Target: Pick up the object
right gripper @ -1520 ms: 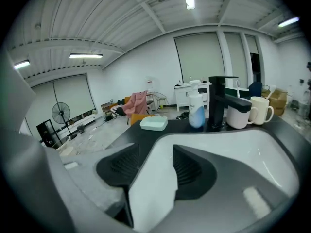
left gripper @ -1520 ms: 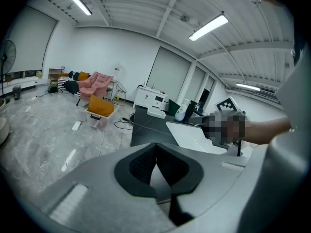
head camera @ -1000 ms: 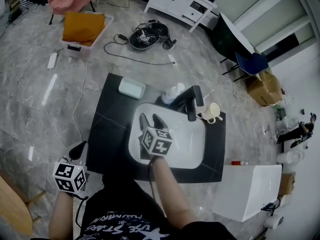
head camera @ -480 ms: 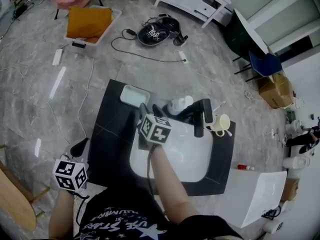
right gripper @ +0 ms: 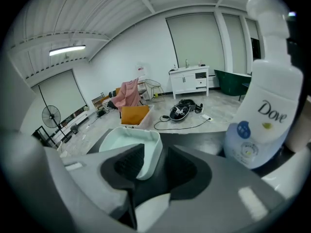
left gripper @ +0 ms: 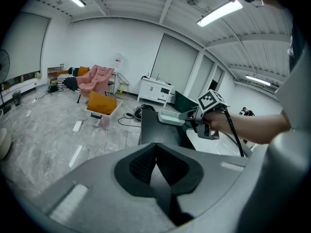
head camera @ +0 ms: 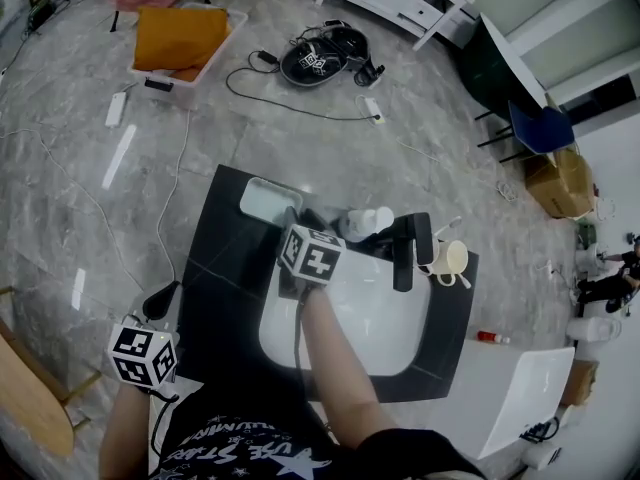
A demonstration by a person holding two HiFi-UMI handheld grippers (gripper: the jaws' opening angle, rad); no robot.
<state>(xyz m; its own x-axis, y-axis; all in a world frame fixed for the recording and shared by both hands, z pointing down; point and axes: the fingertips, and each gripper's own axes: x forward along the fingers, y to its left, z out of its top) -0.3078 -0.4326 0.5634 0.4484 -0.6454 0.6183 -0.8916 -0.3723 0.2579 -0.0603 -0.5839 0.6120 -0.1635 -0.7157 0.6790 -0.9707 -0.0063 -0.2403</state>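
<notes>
A pale green soap tray (head camera: 262,198) lies at the back left corner of the black counter (head camera: 222,273). My right gripper (head camera: 297,218) reaches over the sink's back edge to the tray's near right corner. In the right gripper view its jaws are closing with the tray's (right gripper: 127,148) rim between them: one pad (right gripper: 127,165) sits inside the tray, the other outside with a gap still showing. My left gripper (head camera: 160,300) hangs low off the counter's left side, its jaws (left gripper: 156,166) together and holding nothing.
A white sink (head camera: 375,320) fills the counter's middle, with a black faucet (head camera: 405,248) behind it. White Dove bottles (head camera: 368,220) stand right of the tray, close to my right gripper. A cream cup (head camera: 450,258) sits at the back right. Cables and a bin lie on the floor beyond.
My right gripper has moved from above the sink to the back left and now straddles the tray's rim. The left gripper has stayed in place.
</notes>
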